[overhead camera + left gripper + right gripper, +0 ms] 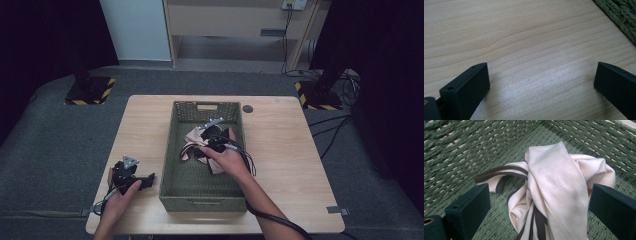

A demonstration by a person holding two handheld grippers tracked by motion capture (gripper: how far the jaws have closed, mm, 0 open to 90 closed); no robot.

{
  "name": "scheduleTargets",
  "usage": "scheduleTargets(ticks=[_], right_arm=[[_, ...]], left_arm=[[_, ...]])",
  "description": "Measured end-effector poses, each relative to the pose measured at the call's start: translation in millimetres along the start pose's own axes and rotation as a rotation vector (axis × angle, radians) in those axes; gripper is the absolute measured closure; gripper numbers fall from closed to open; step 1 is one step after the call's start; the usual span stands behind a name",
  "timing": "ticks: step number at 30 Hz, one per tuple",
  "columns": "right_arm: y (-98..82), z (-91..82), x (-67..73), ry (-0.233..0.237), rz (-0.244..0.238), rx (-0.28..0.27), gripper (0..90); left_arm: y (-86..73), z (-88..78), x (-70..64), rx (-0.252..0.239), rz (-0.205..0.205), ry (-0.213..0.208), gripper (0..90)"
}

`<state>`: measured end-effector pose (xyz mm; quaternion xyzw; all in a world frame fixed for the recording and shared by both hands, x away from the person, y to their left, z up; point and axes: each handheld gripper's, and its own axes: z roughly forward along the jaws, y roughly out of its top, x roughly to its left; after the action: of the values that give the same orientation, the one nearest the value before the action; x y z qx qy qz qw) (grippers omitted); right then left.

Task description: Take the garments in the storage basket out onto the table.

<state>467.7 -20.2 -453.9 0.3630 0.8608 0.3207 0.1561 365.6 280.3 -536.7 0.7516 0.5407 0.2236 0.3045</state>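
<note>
The right gripper [212, 136] reached into the green woven basket [172, 165] at the middle of the table [285, 150], its jaws spread wide on either side of a crumpled pale pink garment [554, 185] with dark brown straps [499, 173]. The garment lay on the basket floor, toward its far end. The left gripper [134, 179] rested on the table just left of the basket, jaws wide apart over bare wood.

Garment [199, 142] in basket [175, 175] on table [285, 165]
</note>
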Motion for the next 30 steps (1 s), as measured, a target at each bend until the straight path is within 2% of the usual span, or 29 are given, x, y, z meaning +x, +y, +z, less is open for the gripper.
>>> scheduleTargets(ticks=[30], right_arm=[[-7.9,40.9,-14.5,-0.020,0.060,0.061,3.6]], left_arm=[[0.0,-0.1,0.1,0.001,0.001,0.000,0.0]])
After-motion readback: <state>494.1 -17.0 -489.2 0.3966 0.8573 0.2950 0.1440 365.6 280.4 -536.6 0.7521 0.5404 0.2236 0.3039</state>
